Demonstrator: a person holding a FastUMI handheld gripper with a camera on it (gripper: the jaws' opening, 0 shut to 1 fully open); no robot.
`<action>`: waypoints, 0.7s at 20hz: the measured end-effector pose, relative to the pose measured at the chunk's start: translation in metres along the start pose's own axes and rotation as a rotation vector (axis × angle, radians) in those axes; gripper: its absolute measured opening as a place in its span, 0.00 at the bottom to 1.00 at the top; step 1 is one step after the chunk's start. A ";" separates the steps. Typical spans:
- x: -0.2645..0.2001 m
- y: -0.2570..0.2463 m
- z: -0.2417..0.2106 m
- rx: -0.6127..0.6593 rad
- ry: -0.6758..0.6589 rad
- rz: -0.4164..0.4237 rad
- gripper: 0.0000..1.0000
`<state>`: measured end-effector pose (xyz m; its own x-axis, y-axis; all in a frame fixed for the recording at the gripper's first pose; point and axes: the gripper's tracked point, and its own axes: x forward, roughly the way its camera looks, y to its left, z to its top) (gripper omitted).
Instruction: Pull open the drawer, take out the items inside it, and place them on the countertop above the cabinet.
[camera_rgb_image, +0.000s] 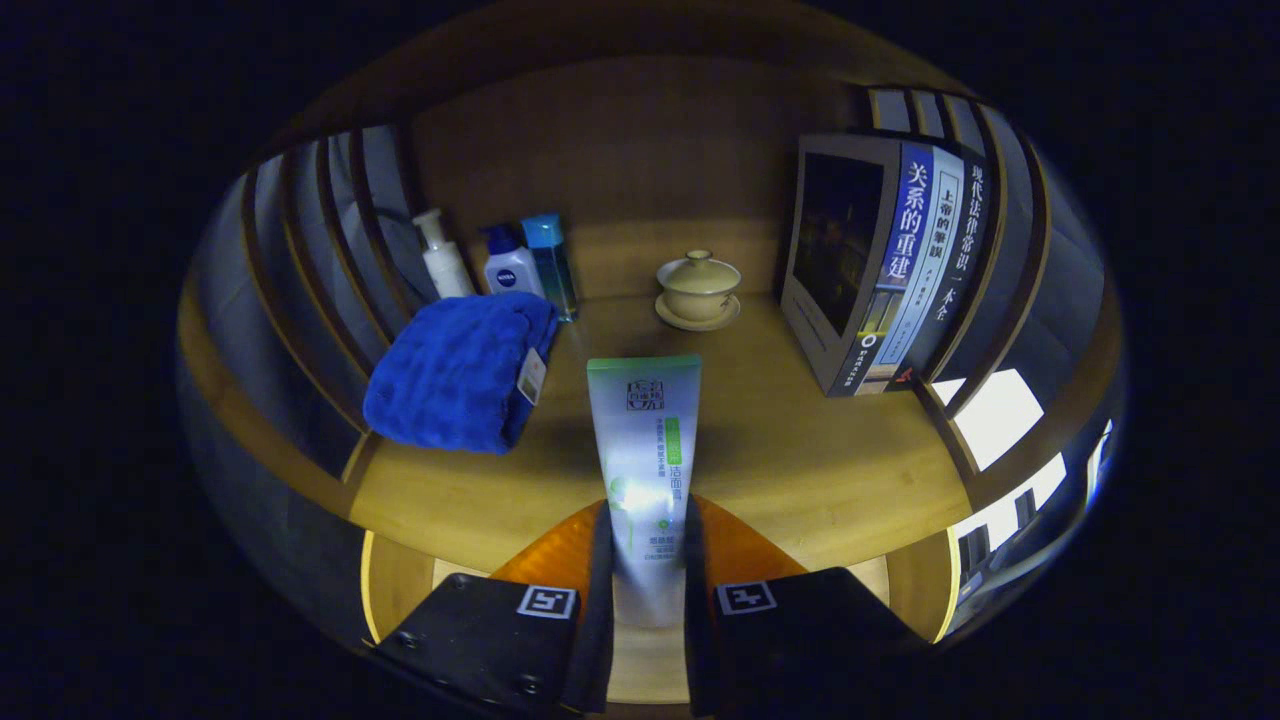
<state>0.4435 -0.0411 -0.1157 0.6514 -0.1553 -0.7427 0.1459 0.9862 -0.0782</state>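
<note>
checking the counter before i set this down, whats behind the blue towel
Behind the blue towel stand a white pump bottle, a white bottle with a blue cap and a blue bottle; the towel covers their bases.

Gripper-mounted fisheye, close above wooden countertop (800, 450), facing along fingers (598, 600) toward back panel (620, 140)

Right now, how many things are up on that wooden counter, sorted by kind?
Bottles: 3
Books: 3
Blue towel: 1
Lidded cup on its saucer: 1
Tube, held between the gripper fingers: 1
Total: 9
</note>
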 end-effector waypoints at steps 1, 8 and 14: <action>0.007 0.000 -0.001 0.000 0.001 -0.006 0.38; 0.029 0.006 -0.004 -0.016 -0.019 -0.030 0.43; 0.041 0.011 -0.013 -0.005 -0.031 -0.023 0.58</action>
<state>0.4621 -0.0363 -0.1562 0.6709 -0.1795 -0.7195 0.1572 0.9826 -0.0986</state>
